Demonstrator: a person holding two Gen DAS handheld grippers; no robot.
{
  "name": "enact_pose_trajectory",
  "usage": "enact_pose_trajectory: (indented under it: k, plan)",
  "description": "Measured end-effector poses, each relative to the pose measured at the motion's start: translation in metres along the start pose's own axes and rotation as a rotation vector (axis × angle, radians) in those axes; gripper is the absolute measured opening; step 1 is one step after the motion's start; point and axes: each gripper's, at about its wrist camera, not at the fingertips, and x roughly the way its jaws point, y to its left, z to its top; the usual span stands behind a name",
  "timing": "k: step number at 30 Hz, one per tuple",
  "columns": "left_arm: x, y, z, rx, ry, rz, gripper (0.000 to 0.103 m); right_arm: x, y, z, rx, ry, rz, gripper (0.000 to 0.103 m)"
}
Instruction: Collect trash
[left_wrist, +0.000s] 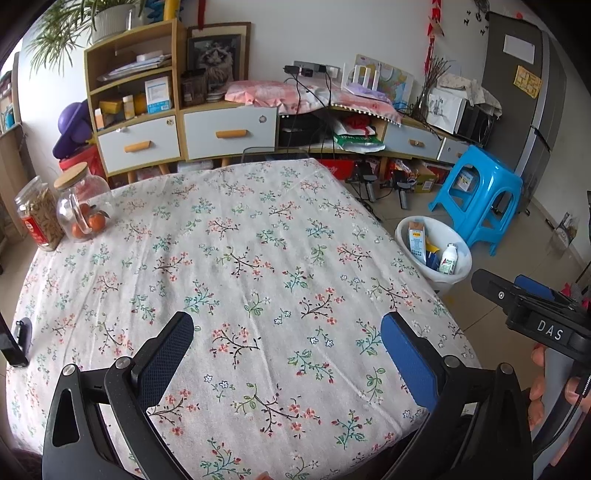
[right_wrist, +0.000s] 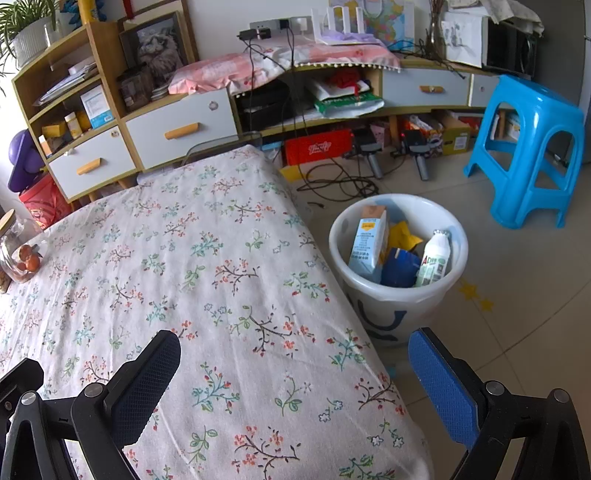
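A white waste bin (right_wrist: 397, 295) stands on the floor by the table's right side. It holds a light-blue carton (right_wrist: 369, 243), a white bottle (right_wrist: 434, 258), a yellow wrapper (right_wrist: 402, 234) and a dark blue packet (right_wrist: 400, 266). The left wrist view shows the same bin (left_wrist: 456, 273) further off. My left gripper (left_wrist: 288, 332) hovers open over the floral tablecloth (left_wrist: 240, 266), nothing between its fingers. My right gripper (right_wrist: 295, 354) is open too, over the table's near right corner, its blue finger (right_wrist: 439, 387) out past the edge near the bin. The right gripper's body (left_wrist: 532, 314) shows at the left view's right edge, held by a hand.
Two glass jars (left_wrist: 79, 203) stand at the table's far left corner, one with small oranges. A small black device (left_wrist: 20, 339) sits at the left edge. A blue plastic stool (right_wrist: 528, 151) stands behind the bin. Cabinets, cables and boxes line the wall.
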Motion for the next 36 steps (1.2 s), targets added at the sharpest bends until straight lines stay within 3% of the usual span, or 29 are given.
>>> enact_pose_trajectory:
  k: [36]
  plan:
    - [0.0016,0.0019,-0.0004,-0.032,0.024,0.004,0.102,0.003,-0.0004,-0.0062,0.017,0.01,0.012,0.102]
